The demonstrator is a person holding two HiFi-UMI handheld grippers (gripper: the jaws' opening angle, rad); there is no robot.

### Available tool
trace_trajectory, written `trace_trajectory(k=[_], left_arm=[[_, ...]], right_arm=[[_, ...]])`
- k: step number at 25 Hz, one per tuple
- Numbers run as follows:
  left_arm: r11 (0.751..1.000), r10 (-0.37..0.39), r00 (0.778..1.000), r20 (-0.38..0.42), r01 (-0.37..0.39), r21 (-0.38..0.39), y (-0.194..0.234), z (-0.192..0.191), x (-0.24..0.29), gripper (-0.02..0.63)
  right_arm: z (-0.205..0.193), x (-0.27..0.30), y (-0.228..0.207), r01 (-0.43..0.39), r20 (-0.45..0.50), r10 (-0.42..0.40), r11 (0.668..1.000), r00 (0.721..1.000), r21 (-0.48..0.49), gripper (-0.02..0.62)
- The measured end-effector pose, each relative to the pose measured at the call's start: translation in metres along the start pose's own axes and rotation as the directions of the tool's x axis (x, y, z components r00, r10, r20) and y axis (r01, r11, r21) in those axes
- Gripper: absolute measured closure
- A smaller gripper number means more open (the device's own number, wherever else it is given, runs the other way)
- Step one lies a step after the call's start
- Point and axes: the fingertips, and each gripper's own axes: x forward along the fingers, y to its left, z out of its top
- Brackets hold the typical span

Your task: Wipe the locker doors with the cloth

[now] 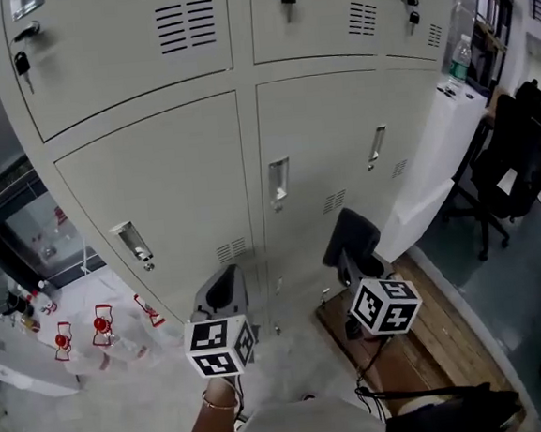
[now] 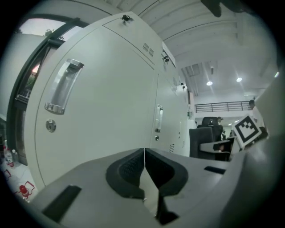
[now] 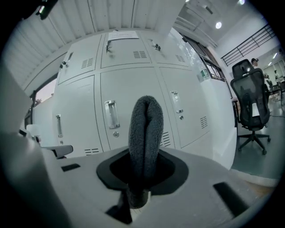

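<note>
Faces a bank of pale grey lockers (image 1: pixel 155 183), with both grippers held low before the bottom row of doors.

Clamps a dark grey cloth (image 3: pixel 145 129) in the right gripper (image 3: pixel 144 178), jaws pressed onto its lower end. Folded double, rounded fold at the far tip. Stands up out of the jaws, long axis running along them and pointing at the lower middle locker door (image 3: pixel 129 93), just right of its chrome handle (image 3: pixel 110 114) in the right gripper view. Cannot tell whether cloth and door touch. Appears in the head view as a dark lump ahead of the right marker cube (image 1: pixel 385 306), below that door's handle.

Shows the left gripper (image 2: pixel 144 171) with jaws shut together, pads meeting in 1 thin line, nothing between them. Points at the lower left locker door (image 2: pixel 107 120), near its recessed handle (image 2: pixel 64 87) and round lock (image 2: pixel 50 126). Sits just left of the right gripper in the head view, with the left marker cube (image 1: pixel 220 345) nearest the camera.

Further off:
- 1 black office chair (image 1: pixel 515 156) right of the lockers
- 1 clear bottle (image 1: pixel 459 60) at the lockers' right end
- a wooden board (image 1: pixel 432 337) on the floor under the right gripper
- red-and-white marks (image 1: pixel 101 324) on the floor at left
- a key (image 1: pixel 22 65) hanging from an upper lock
</note>
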Motion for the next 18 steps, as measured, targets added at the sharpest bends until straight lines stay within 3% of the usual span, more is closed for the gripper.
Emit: trace_trajectory(k=[3, 11, 18], left_arm=[[0.998, 0.053, 0.999, -0.005, -0.053, -0.017, 0.01, -0.005, -0.006, 0.595], [0.996, 0.092, 0.996, -0.023, -0.091, 0.012, 0.014, -0.002, -0.012, 0.595], [0.997, 0.072, 0.997, -0.011, -0.072, 0.032, 0.006, 0.009, -0.009, 0.595]], right_arm=[[-0.001, 0.006, 0.008, -0.036, -0.003, 0.036, 0.999, 0.999, -0.006, 0.522], [0.019, 0.011, 0.023, -0.103, 0.005, 0.104, 0.986, 0.995, -0.134, 0.522], [0.054, 0.022, 0.034, -0.161, -0.015, 0.165, 0.928, 0.986, -0.336, 0.522]])
